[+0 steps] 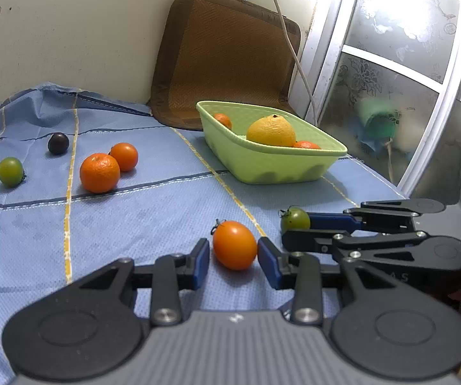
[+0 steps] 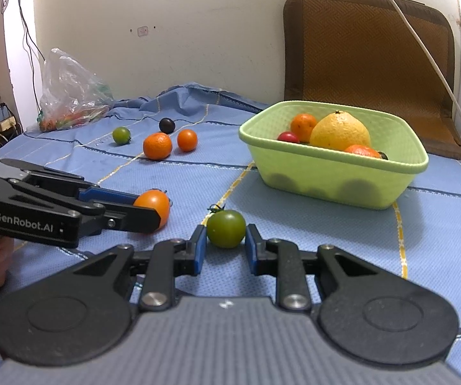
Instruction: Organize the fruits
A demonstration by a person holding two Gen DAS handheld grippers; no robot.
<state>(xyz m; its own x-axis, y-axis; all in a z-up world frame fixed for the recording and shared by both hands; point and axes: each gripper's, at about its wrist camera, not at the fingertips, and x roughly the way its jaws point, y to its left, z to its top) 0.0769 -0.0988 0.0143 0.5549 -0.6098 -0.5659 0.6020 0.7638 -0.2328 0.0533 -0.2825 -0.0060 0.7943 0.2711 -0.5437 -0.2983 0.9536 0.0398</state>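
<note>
My left gripper is open, its blue pads on either side of an orange tomato that rests on the blue cloth. My right gripper is open around a green tomato, with small gaps at both pads. Each gripper shows in the other's view: the right gripper and the left gripper. The green basket holds a yellow citrus, two mandarins and a small red fruit. Loose on the cloth lie two oranges, a green tomato and a dark plum.
A brown cushion leans on the wall behind the basket, with a white cable hanging across it. A clear plastic bag lies at the far left of the cloth. A glass door frame stands to the right.
</note>
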